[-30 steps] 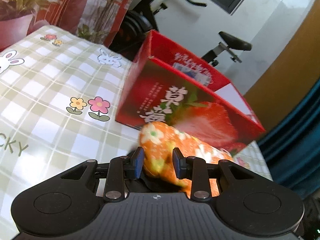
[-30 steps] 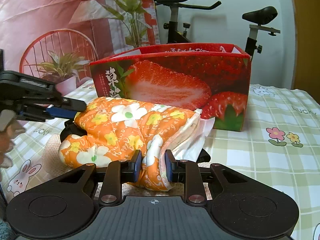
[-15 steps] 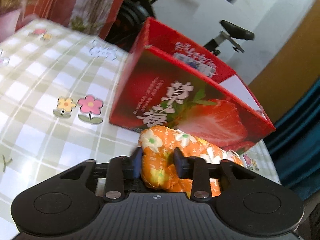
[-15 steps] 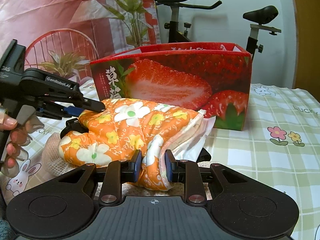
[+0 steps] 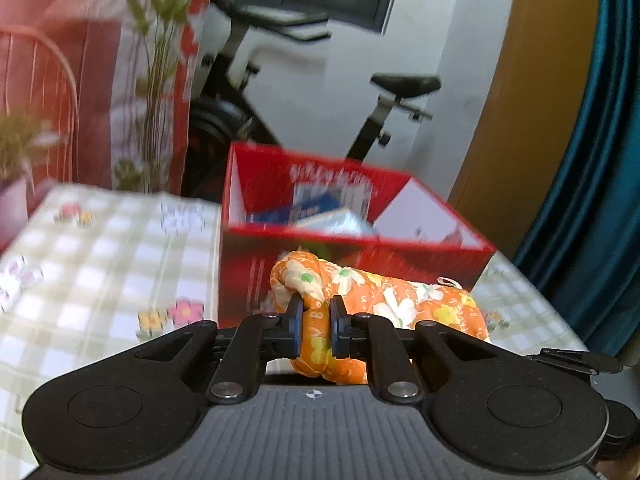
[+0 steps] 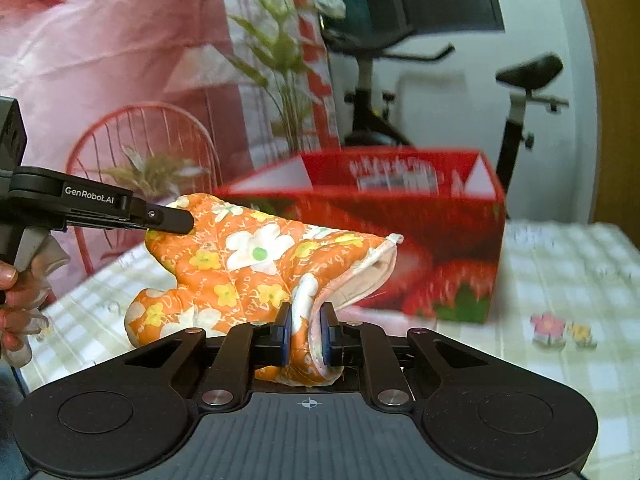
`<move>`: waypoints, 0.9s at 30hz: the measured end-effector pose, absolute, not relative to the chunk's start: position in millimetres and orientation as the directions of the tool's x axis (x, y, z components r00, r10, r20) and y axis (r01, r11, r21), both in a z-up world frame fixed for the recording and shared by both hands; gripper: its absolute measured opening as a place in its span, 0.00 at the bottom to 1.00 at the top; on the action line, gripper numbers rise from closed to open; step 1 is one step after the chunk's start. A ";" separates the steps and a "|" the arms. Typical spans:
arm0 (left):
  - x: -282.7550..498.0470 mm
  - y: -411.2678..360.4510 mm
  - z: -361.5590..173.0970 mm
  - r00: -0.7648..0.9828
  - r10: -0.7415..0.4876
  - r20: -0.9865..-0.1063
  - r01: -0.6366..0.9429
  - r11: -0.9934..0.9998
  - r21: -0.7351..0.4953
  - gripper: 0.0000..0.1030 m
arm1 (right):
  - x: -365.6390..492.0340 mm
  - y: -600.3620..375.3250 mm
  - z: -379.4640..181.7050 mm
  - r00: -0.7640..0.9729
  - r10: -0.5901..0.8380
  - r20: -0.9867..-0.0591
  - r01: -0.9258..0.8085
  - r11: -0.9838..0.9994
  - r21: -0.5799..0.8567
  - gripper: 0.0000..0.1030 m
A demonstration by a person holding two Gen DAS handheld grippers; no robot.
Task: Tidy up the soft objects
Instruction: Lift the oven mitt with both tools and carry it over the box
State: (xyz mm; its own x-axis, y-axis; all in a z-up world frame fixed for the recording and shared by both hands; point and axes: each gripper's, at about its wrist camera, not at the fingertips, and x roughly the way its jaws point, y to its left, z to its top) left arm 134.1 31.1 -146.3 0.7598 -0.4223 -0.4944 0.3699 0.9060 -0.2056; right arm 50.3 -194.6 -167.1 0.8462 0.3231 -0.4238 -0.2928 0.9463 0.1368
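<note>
An orange oven mitt (image 6: 248,264) with white and yellow flowers hangs in the air between both grippers, above the table. My right gripper (image 6: 306,330) is shut on its cuff end. My left gripper (image 5: 314,326) is shut on its finger end; it also shows in the right wrist view (image 6: 172,220) at the mitt's top left. The mitt (image 5: 384,300) stretches to the right in the left wrist view. A red strawberry box (image 5: 352,216) stands open just behind it, with blue and white packs inside; it also shows in the right wrist view (image 6: 440,240).
The table has a green and white checked cloth (image 5: 100,272) with flower and rabbit prints. An exercise bike (image 6: 520,92) and a plant (image 6: 280,80) stand behind the table. A blue curtain (image 5: 592,200) hangs at the right.
Both grippers have lifted the mitt off the table and up towards the box's rim height. The box's open top now shows in both views.
</note>
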 end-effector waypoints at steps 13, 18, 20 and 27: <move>164.5 -4.3 -63.2 0.882 -0.405 -0.241 0.398 0.914 -0.077 0.14 | 103.4 -196.6 -74.1 0.932 0.265 -0.248 -0.290 0.955 -0.068 0.12; 210.2 -23.9 -66.9 0.880 -0.388 -0.274 0.382 0.921 -0.077 0.14 | 159.2 -196.1 -78.8 0.940 0.203 -0.276 -0.244 0.962 -0.124 0.12; 225.9 -27.3 -73.4 0.876 -0.375 -0.302 0.370 0.926 -0.076 0.14 | 175.7 -194.8 -86.8 0.936 0.190 -0.296 -0.236 0.963 -0.128 0.12; 265.3 -29.1 -98.5 0.857 -0.342 -0.384 0.339 0.938 -0.079 0.14 | 219.5 -196.5 -116.0 0.911 0.161 -0.379 -0.213 0.972 -0.099 0.12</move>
